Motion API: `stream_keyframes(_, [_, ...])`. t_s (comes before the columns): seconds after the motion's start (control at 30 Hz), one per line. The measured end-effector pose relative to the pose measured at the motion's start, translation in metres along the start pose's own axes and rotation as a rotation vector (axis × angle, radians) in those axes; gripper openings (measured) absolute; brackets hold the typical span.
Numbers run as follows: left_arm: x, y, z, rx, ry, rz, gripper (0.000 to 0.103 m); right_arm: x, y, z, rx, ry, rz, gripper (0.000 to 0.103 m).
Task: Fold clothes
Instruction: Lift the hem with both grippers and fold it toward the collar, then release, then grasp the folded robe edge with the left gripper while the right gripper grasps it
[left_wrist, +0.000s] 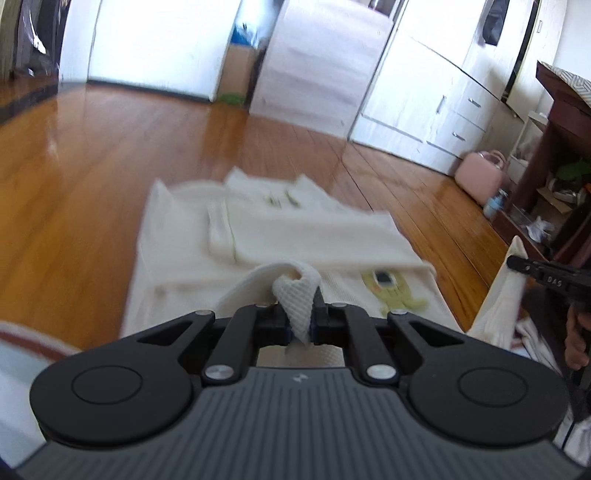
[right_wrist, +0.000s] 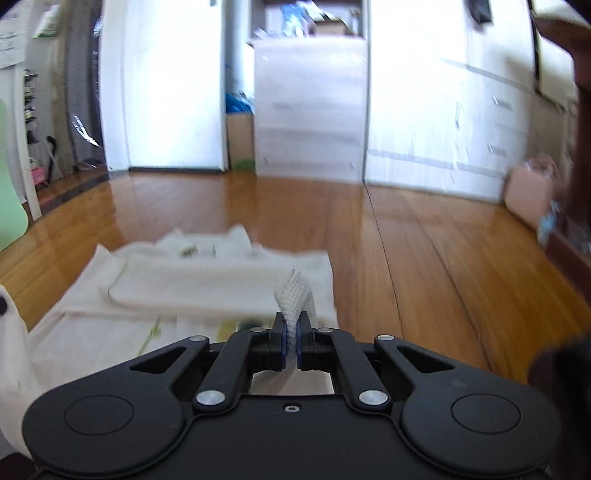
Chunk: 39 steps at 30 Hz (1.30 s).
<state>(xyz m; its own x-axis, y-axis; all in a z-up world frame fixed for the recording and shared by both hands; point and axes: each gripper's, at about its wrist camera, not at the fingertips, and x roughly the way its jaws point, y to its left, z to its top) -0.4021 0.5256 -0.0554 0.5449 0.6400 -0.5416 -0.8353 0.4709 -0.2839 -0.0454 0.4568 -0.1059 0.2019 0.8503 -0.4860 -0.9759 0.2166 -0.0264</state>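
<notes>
left gripper (left_wrist: 300, 317): jaws clamped on white garment (left_wrist: 295, 236), low over it | right gripper (right_wrist: 291, 341): jaws pinching the same fabric, level

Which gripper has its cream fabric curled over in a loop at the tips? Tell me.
The left gripper: its pinched cream garment rolls into a loop above the tips. The right gripper holds a flat, upright pinch instead.

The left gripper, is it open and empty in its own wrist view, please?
No, the left gripper is shut on a fold of the cream garment.
</notes>
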Motion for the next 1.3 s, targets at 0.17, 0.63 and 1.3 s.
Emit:
stream_keyframes(0.17, [0.057, 0.034, 0.069, -0.016, -0.086, 0.118, 0.007, 0.04, 0.002, 0.063, -0.088, -0.101, -0.003, 0.005])
stream_keyframes(0.63, [0.13, 0.117, 0.025, -0.22, 0.124, 0.35, 0.078, 0.151, -0.047, 0.006, 0.195, 0.296, -0.04, 0.092])
stream_keyframes(1.3, [0.087, 0.171, -0.045, -0.745, 0.119, 0.101, 0.03, 0.124, -0.08, -0.093, 0.775, 0.412, 0.252, 0.068])
